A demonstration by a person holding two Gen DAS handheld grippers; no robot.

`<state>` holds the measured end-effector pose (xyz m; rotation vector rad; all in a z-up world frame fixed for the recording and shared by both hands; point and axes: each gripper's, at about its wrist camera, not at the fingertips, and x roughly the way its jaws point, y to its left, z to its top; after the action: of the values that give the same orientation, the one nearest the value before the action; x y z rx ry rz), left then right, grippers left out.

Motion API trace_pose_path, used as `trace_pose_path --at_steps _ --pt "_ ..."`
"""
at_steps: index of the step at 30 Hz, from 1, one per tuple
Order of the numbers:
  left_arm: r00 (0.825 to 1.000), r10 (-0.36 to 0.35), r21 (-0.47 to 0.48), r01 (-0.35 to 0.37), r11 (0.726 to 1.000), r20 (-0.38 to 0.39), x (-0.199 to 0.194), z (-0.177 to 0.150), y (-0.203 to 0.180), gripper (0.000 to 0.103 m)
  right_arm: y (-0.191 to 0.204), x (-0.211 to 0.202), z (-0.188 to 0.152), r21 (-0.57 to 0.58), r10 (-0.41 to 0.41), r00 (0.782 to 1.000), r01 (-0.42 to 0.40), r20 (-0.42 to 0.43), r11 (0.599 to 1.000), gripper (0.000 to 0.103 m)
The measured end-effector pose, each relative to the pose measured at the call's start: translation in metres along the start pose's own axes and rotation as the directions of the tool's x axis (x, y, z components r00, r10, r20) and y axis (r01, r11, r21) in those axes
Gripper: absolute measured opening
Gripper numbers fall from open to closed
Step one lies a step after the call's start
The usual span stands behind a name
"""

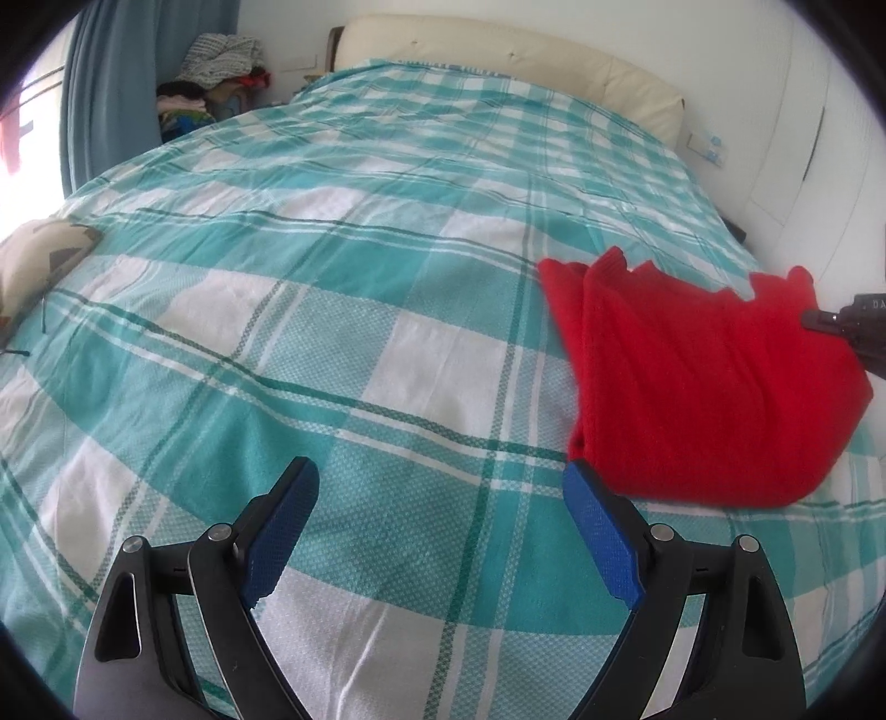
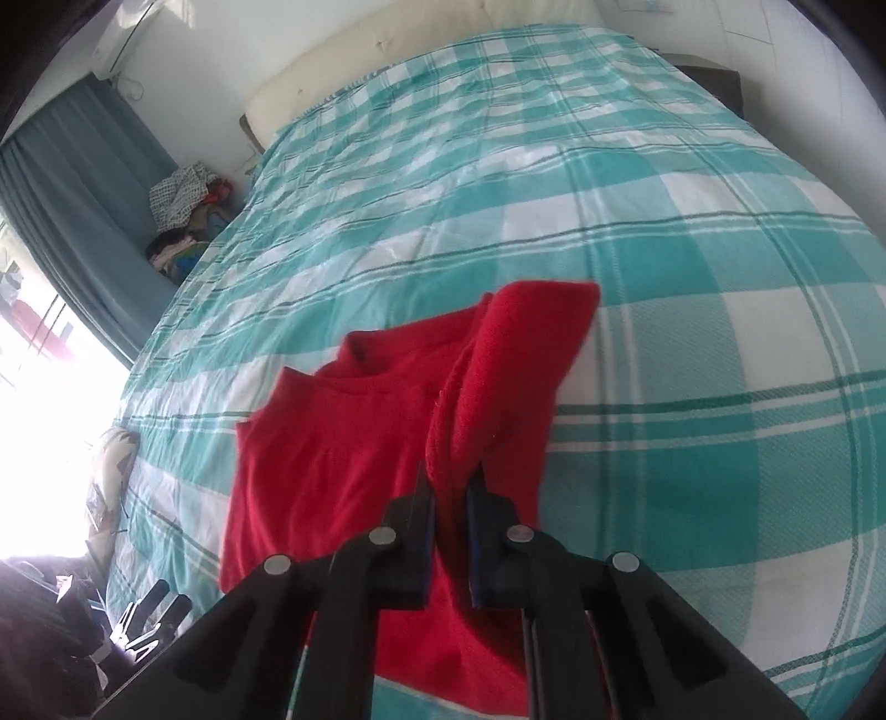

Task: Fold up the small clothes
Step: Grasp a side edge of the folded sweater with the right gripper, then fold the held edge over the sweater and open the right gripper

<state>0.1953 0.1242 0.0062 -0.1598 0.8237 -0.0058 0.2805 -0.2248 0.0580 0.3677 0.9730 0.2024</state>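
A small red garment lies partly folded on the teal and white checked bedspread, to the right of my left gripper. My left gripper is open and empty, low over the bedspread, its right pad close to the garment's near left corner. In the right wrist view my right gripper is shut on a lifted fold of the red garment, which rises between the pads and drapes over the flat part. The right gripper's tip shows at the garment's right edge in the left wrist view.
A cream headboard runs along the far end of the bed. A pile of clothes sits beside a blue curtain at the far left. A patterned cushion lies at the bed's left edge. A white wall is on the right.
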Motion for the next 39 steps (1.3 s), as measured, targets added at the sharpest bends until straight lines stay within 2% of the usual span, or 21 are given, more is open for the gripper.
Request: trace_pose_path --at_steps 2,6,9,12,13,14,16,17,18,20,21,23,24,26,29,32,34,36,39 --pt "1.000 0.019 -0.007 -0.018 1.000 0.012 -0.003 0.002 0.007 0.091 0.039 0.016 0.001 -0.023 0.034 0.999 -0.035 -0.017 0.999 0.009" --pt "0.999 0.047 -0.033 -0.047 0.998 0.016 -0.004 0.005 0.021 0.091 0.104 0.061 -0.008 -0.070 0.049 0.998 -0.052 -0.042 0.996 0.009" --pt "0.999 0.034 -0.071 -0.033 0.997 0.005 -0.003 0.007 0.031 0.091 0.131 0.097 -0.021 -0.077 0.038 0.998 -0.042 -0.055 0.996 0.009" --pt "1.000 0.030 -0.083 -0.030 0.996 -0.004 -0.002 0.008 0.034 0.091 0.142 0.127 -0.033 -0.070 0.018 0.997 -0.024 -0.078 0.997 0.010" --pt "1.000 0.030 -0.085 -0.030 0.996 -0.004 -0.002 0.009 0.035 0.091 0.144 0.134 -0.036 -0.061 0.044 0.994 -0.051 -0.099 0.997 0.014" --pt "1.000 0.030 -0.089 -0.030 0.996 -0.004 -0.003 0.009 0.036 0.091 0.142 0.138 -0.038 -0.030 0.110 0.985 -0.115 -0.132 0.993 0.020" --pt "1.000 0.026 -0.107 -0.027 0.994 -0.010 -0.003 0.011 0.040 0.091 0.138 0.137 -0.040 0.071 0.296 0.938 -0.287 -0.181 0.955 0.036" --pt "1.000 0.023 -0.117 -0.024 0.993 -0.012 -0.004 0.012 0.043 0.091 0.137 0.130 -0.039 0.093 0.351 0.919 -0.339 -0.179 0.936 0.046" --pt "1.000 0.020 -0.128 -0.021 0.992 -0.012 -0.004 0.013 0.045 0.091 0.137 0.120 -0.036 0.084 0.373 0.912 -0.364 -0.172 0.928 0.046" --pt "1.000 0.012 -0.148 -0.013 0.989 -0.006 -0.006 0.014 0.048 0.091 0.138 0.097 -0.031 0.016 0.351 0.925 -0.352 -0.148 0.936 0.046" --pt "1.000 0.008 -0.155 -0.008 0.988 -0.003 -0.007 0.015 0.049 0.091 0.137 0.086 -0.029 -0.033 0.305 0.943 -0.312 -0.131 0.950 0.046" --pt "1.000 0.002 -0.160 -0.002 0.987 -0.002 -0.007 0.014 0.049 0.091 0.136 0.072 -0.029 -0.151 0.168 0.982 -0.179 -0.084 0.972 0.046" --pt "1.000 0.000 -0.158 -0.001 0.987 -0.005 -0.007 0.014 0.049 0.091 0.134 0.069 -0.031 -0.195 0.110 0.992 -0.121 -0.067 0.973 0.046" --pt "1.000 -0.001 -0.151 -0.001 0.989 -0.012 -0.005 0.013 0.047 0.091 0.132 0.075 -0.039 -0.255 0.044 0.996 -0.062 -0.074 0.965 0.046" --pt "1.000 -0.001 -0.145 -0.001 0.989 -0.017 -0.004 0.011 0.045 0.091 0.136 0.085 -0.060 -0.343 -0.001 0.998 -0.018 -0.056 0.939 0.046" --pt "1.000 0.000 -0.147 -0.002 0.989 -0.019 -0.004 0.010 0.045 0.091 0.146 0.093 -0.085 -0.406 0.038 0.999 -0.046 -0.029 0.913 0.045" --pt "1.000 -0.002 -0.149 -0.001 0.989 -0.020 -0.004 0.010 0.045 0.091 0.150 0.106 -0.101 -0.419 0.042 0.998 -0.058 -0.049 0.906 0.045" --pt "1.000 -0.003 -0.146 0.000 0.989 -0.023 -0.004 0.010 0.045 0.091 0.160 0.118 -0.119 -0.491 -0.011 0.999 -0.013 -0.045 0.871 0.046" --pt "1.000 -0.003 -0.137 -0.001 0.991 -0.030 -0.002 0.010 0.043 0.091 0.172 0.119 -0.134 -0.594 -0.068 0.998 0.064 0.015 0.802 0.046"
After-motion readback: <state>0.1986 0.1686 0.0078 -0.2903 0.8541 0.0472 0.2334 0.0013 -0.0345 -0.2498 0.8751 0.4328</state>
